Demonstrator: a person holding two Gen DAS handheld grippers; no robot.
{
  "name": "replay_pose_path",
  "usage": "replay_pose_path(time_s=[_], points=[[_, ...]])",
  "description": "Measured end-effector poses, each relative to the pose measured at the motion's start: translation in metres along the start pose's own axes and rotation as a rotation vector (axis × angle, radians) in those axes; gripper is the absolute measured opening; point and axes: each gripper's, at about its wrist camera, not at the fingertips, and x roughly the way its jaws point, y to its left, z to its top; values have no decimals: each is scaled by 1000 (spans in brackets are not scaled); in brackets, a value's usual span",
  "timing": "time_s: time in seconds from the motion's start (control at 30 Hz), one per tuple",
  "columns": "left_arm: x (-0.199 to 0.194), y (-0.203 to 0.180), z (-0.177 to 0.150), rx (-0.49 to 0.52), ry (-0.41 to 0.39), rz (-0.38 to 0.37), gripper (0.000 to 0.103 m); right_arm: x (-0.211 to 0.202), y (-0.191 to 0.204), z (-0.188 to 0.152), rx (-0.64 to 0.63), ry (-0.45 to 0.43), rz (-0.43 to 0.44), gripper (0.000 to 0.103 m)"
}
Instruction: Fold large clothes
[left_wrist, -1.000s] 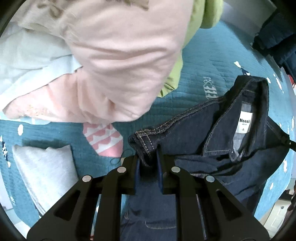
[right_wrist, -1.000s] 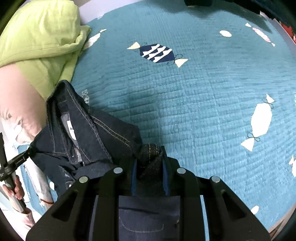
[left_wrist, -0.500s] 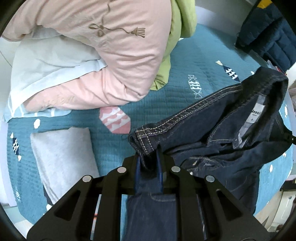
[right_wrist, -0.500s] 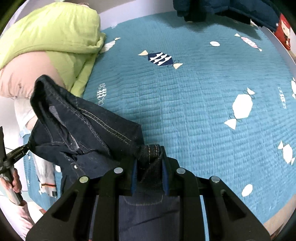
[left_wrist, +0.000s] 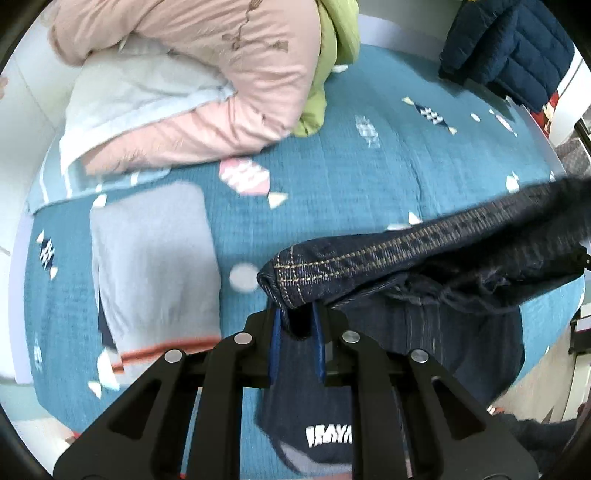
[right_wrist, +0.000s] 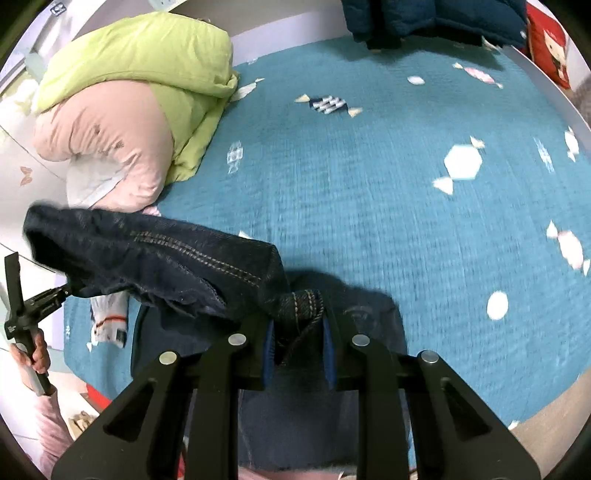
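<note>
Denim garment (left_wrist: 424, 254) over teal candy-print bedspread (right_wrist: 369, 206); bedding piled.

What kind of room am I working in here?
Most likely a bedroom: a bed with a teal quilted bedspread, piled pink and green duvets, and the denim garment held over it.

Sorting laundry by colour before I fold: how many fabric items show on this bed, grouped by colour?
Dark blue: 2, the denim garment held up by both grippers, and a puffer jacket
Pink: 1, quilt
Green: 1, quilt
Grey: 1, folded top
Pale blue: 1, cloth
Total: 6
</note>
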Motion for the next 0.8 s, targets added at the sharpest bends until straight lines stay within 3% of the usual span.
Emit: replay_pose_path(time_s=[0.2, 0.33, 0.43, 0.53, 0.7, 0.77, 0.8], points=[[8, 1, -76, 2, 67, -3, 14, 11, -10, -78, 39, 68, -7, 20], [42, -5, -128, 24, 137, 15, 14, 39, -18, -128, 35, 102, -50, 20], [82, -6, -169, 9, 221, 40, 7, 60, -33, -160, 72, 134, -33, 20], [108, 8, -193, -68, 273, 16, 2, 74, -47, -181, 100, 144, -29, 20], [109, 8, -203, -53, 233, 12, 3, 89, -47, -193, 44, 171, -51, 25], [103, 11, -205, -57, 235, 4, 8, 83, -53, -195, 73, 218, -32, 34], [100, 12, -206, -57, 245, -1, 20, 79, -55, -196, 86, 220, -18, 38]])
